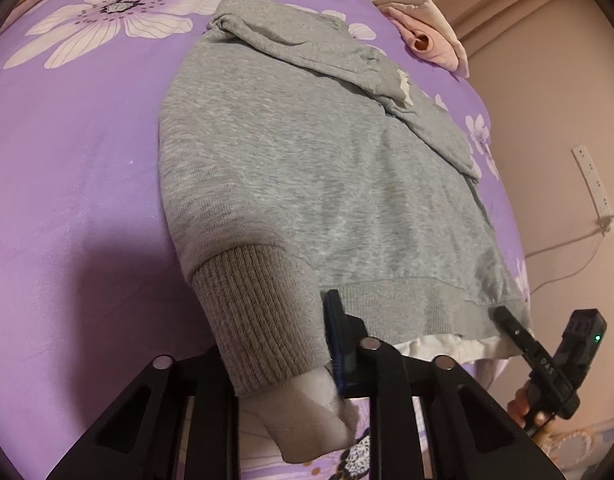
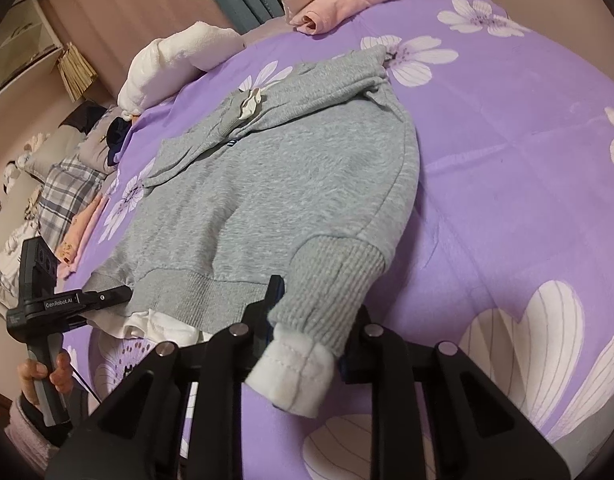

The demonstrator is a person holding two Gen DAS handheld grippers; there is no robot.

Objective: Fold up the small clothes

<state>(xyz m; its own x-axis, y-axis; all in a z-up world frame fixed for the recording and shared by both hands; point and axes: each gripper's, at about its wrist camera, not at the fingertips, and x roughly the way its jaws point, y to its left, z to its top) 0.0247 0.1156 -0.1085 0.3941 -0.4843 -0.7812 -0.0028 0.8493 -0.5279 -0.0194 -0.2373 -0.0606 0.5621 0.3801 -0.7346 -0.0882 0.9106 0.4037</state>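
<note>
A small grey sweatshirt [image 1: 307, 160] lies on the purple flowered bedspread [image 1: 67, 180], sleeves folded across it. It also shows in the right wrist view [image 2: 275, 184]. A ribbed grey cuff with white lining [image 1: 263, 320] lies between my left gripper's [image 1: 275, 344] fingers, which are spread around it. In the right wrist view the same kind of cuff [image 2: 319, 312] lies between my right gripper's [image 2: 311, 320] open fingers. The other gripper [image 1: 547, 356] touches the hem at the right; in the right wrist view it [image 2: 103, 296] sits at the hem's left corner.
A folded pink garment [image 1: 423, 36] lies at the bed's far edge, also in the right wrist view [image 2: 331, 8]. A white bundle [image 2: 175, 64], plaid and pink clothes [image 2: 67, 192] lie at the left. A power strip [image 1: 595, 188] hangs on the wall.
</note>
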